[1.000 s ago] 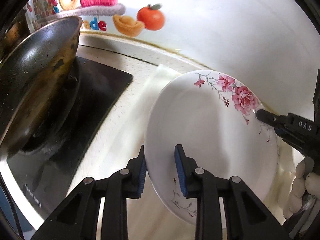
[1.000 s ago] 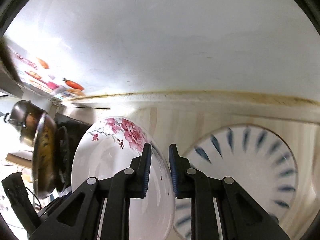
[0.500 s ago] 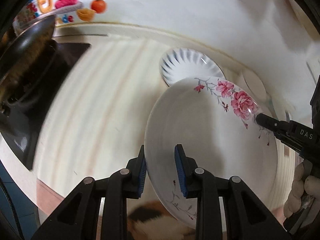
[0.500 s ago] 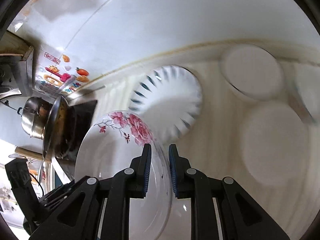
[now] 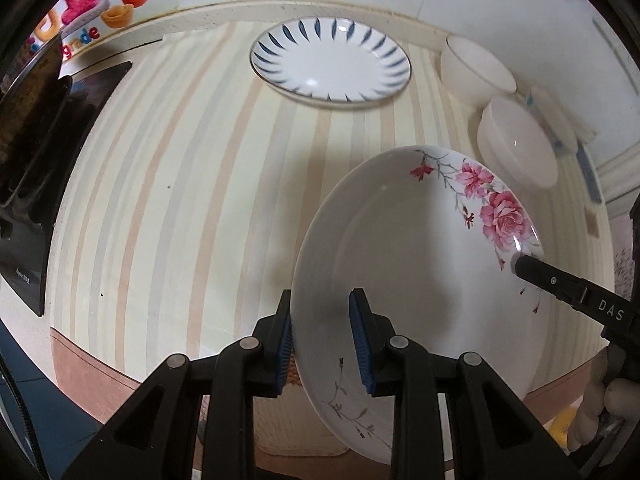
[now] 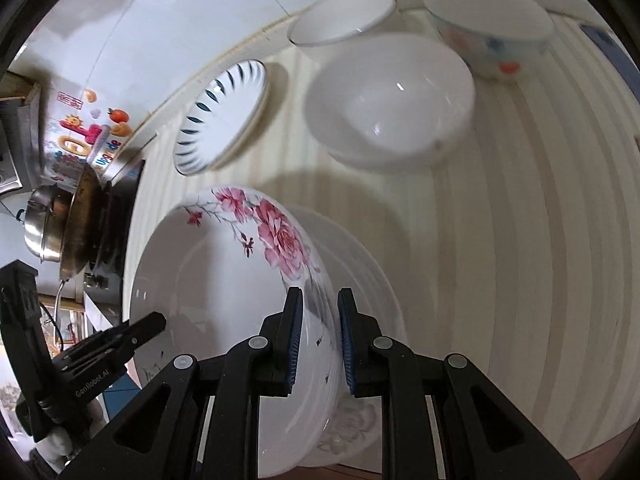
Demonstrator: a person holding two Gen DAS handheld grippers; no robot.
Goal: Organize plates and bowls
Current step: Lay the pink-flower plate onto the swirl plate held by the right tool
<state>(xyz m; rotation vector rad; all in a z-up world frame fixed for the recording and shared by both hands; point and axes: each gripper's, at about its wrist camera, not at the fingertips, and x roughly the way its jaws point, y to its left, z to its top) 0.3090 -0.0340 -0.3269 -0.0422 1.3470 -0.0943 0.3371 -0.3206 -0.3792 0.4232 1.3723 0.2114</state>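
Observation:
A white deep plate with pink roses is held tilted above the striped counter by both grippers. My left gripper is shut on its near rim. My right gripper is shut on the opposite rim of the rose plate, and its finger shows in the left wrist view. A white plate lies on the counter just under the rose plate. A blue-leaf plate lies at the back. Two white bowls sit at the right.
A stove with a dark wok stands at the left. A steel pot is beside it. A bowl with red and blue marks sits far right at the back. The wall runs behind the counter.
Both grippers carried the rose plate from beside the stove rightward and back over the counter. The blue-leaf plate and bowls came into view.

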